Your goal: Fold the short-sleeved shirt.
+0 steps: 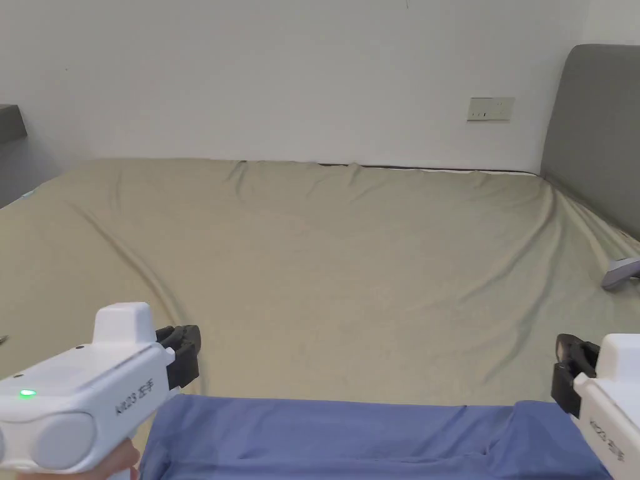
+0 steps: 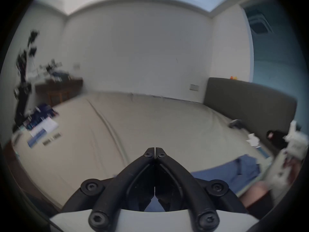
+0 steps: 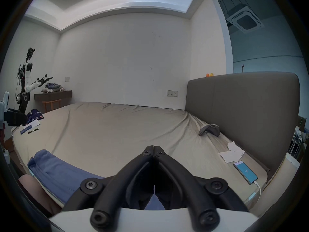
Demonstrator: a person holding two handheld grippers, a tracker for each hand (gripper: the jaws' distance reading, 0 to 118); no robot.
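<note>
— Fingers first: how do they stand on the left gripper?
— Pressed together, tip to tip, with nothing pinched. Same on the right gripper: its two black fingers meet at the tips and hold no cloth.
— And the short-sleeved shirt?
— Blue, spread flat along the near edge of the bed, at six o'clock in the head view. Both grippers hang above it, the left over its seven o'clock corner, the right over its five o'clock end. Neither touches the cloth as far as I can tell.
— From the gripper cameras?
— In the left gripper view the shirt runs from behind the jaws toward four o'clock; in the right gripper view it stretches toward eight o'clock, ending in a bunched edge.
— Any containers?
— None that I can make out. Loose things lie on the sheet: a phone at four o'clock with a white cable, crumpled tissue just beyond it, and a grey object at the foot of the headboard.
— Elsewhere?
— Papers near nine o'clock, on the far corner.
</note>
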